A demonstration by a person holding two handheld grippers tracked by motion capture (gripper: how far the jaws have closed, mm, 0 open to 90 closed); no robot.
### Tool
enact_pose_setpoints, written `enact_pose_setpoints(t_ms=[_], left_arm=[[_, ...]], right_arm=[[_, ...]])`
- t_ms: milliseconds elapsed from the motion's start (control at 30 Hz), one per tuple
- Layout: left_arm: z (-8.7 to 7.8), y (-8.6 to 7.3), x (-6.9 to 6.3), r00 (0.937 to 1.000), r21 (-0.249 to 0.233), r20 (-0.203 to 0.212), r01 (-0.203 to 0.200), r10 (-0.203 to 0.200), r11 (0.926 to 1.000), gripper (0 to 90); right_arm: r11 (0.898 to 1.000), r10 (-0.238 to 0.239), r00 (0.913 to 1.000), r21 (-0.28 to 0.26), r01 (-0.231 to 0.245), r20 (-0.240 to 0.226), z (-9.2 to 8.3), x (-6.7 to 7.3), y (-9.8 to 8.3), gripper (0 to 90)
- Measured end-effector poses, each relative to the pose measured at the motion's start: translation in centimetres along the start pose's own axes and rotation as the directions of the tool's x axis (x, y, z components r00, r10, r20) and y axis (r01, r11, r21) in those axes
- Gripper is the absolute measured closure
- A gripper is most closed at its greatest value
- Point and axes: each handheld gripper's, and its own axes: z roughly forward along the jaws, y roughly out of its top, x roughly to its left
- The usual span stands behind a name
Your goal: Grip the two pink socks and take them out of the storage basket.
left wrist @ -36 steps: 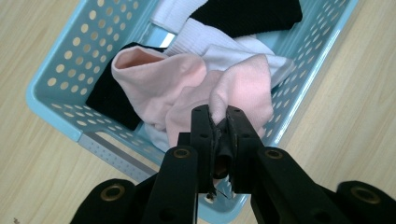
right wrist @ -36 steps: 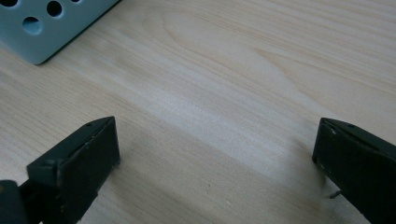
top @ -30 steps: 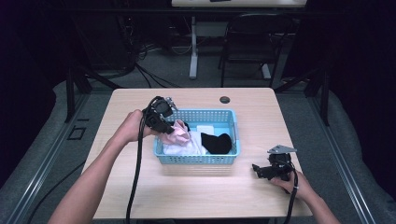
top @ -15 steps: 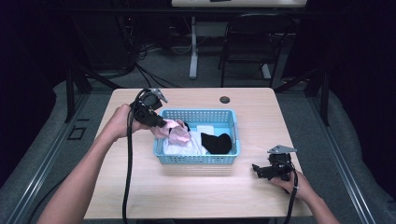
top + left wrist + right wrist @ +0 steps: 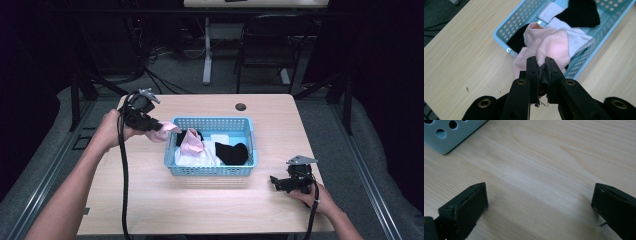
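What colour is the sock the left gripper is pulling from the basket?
Pale pink. The sock shows best in the left gripper view, pinched in the left gripper.

Overhead light falls evenly on my pale wooden table [image 5: 210,200]; the room beyond sinks into darkness, soft shadows, slightly grainy pictures.

A light wood-grain worktop [image 5: 210,205] stands on grey carpeted floor [image 5: 320,105] in a dim room. Beyond it, at twelve o'clock, a white table leg [image 5: 207,50] rises; a dark chair [image 5: 262,42] sits at one o'clock, and black cables [image 5: 155,75] trail at eleven o'clock. Darkness swallows both sides.
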Motion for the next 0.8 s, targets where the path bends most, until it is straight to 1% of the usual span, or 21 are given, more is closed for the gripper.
enact_pose_setpoints(t_ms=[67, 100, 133, 233, 267, 300, 333, 400, 433, 500, 533, 567, 600, 633, 667, 700, 733, 767, 800], left_arm=[[-0.2, -1.0, 0.7, 0.9994, -0.011, -0.009, 0.034, -0.034, 0.9994, 83.6], [-0.2, -1.0, 0.7, 0.9994, -0.011, -0.009, 0.034, -0.034, 0.9994, 83.6], [-0.1, -1.5, 1.0, 0.9986, -0.012, -0.013, 0.051, -0.051, 0.9986, 83.6], [0.2, -2.4, 1.6, 0.9966, -0.005, -0.021, 0.08, -0.08, 0.9968, 83.6], [0.3, -2.9, 1.8, 0.995, -0.004, -0.026, 0.097, -0.097, 0.9953, 83.6], [0.3, -2.9, 1.8, 0.995, -0.004, -0.026, 0.097, -0.097, 0.9953, 83.6], [0.4, -3.2, 1.9, 0.9936, -0.018, -0.027, 0.109, -0.11, 0.9938, 83.6], [0.6, -3.8, 1.9, 0.9917, -0.018, -0.038, 0.122, -0.123, 0.9923, 83.6], [0.6, -3.8, 1.9, 0.9917, -0.018, -0.038, 0.122, -0.123, 0.9923, 83.6], [0.8, -4.2, 2.1, 0.9899, -0.016, -0.042, 0.135, -0.136, 0.9907, 83.6], [1.0, -4.6, 2.3, 0.9857, -0.017, -0.053, 0.159, -0.16, 0.9871, 83.6], [1.0, -4.6, 2.3, 0.9857, -0.017, -0.053, 0.159, -0.16, 0.9871, 83.6], [1.2, -5.1, 2.6, 0.9819, -0.021, -0.055, 0.18, -0.181, 0.9834, 83.6], [1.2, -5.1, 2.6, 0.9819, -0.021, -0.055, 0.18, -0.181, 0.9834, 83.6], [1.5, -5.8, 3.0, 0.9775, -0.025, -0.06, 0.201, -0.202, 0.9792, 83.6], [1.5, -5.8, 3.0, 0.9775, -0.025, -0.06, 0.201, -0.202, 0.9792, 83.6], [1.8, -6.3, 3.3, 0.974, -0.024, -0.063, 0.216, -0.217, 0.976, 83.6], [1.8, -6.3, 3.3, 0.974, -0.024, -0.063, 0.216, -0.217, 0.976, 83.6], [2.0, -6.8, 3.6, 0.9712, -0.015, -0.073, 0.226, -0.227, 0.9739, 83.6]], right_arm=[[1.0, -0.001, 1.0, 0.001, 0.001, 0.002, 0.0, 0.0, 0.0, 0.1], [1.0, -0.001, 1.0, 0.001, 0.001, 0.002, 0.0, 0.0, 0.0, 0.1], [1.0, -0.002, 1.0, 0.002, 0.002, 0.004, 0.0, 0.0, 0.0, 0.1], [1.0, -0.009, 1.0, 0.006, 0.009, -0.004, 0.0, -0.1, 0.0, 0.1], [1.0, 0.0, 1.0, 0.001, 0.0, 0.001, 0.0, 0.0, 0.0, 0.1], [1.0, 0.0, 1.0, 0.001, 0.0, 0.001, 0.0, 0.0, 0.0, 0.1], [1.0, -0.001, 1.0, 0.001, 0.001, -0.001, 0.0, 0.0, 0.0, 0.1], [1.0, 0.002, 1.0, 0.001, -0.002, 0.002, 0.0, 0.0, 0.0, 0.1], [1.0, 0.002, 1.0, 0.001, -0.002, 0.002, 0.0, 0.0, 0.0, 0.1], [1.0, 0.003, 1.0, 0.002, -0.003, 0.002, 0.0, 0.0, 0.0, 0.1], [1.0, 0.002, 1.0, 0.001, -0.002, 0.002, 0.0, 0.0, 0.0, 0.1], [1.0, 0.002, 1.0, 0.001, -0.002, 0.002, 0.0, 0.0, 0.0, 0.1], [1.0, 0.002, 1.0, 0.001, -0.002, 0.001, 0.0, 0.0, 0.0, 0.1], [1.0, 0.002, 1.0, 0.001, -0.002, 0.001, 0.0, 0.0, 0.0, 0.1], [1.0, 0.001, 1.0, 0.002, -0.001, 0.003, 0.0, 0.0, 0.0, 0.1], [1.0, 0.002, 1.0, 0.001, -0.002, 0.0, 0.0, 0.0, 0.0, 0.1], [1.0, 0.002, 1.0, 0.001, -0.002, 0.0, 0.0, 0.0, 0.0, 0.1], [1.0, 0.002, 1.0, 0.001, -0.002, 0.0, 0.0, 0.0, 0.0, 0.1], [1.0, 0.002, 1.0, 0.0, -0.002, 0.002, 0.0, 0.0, 0.0, 0.1]])
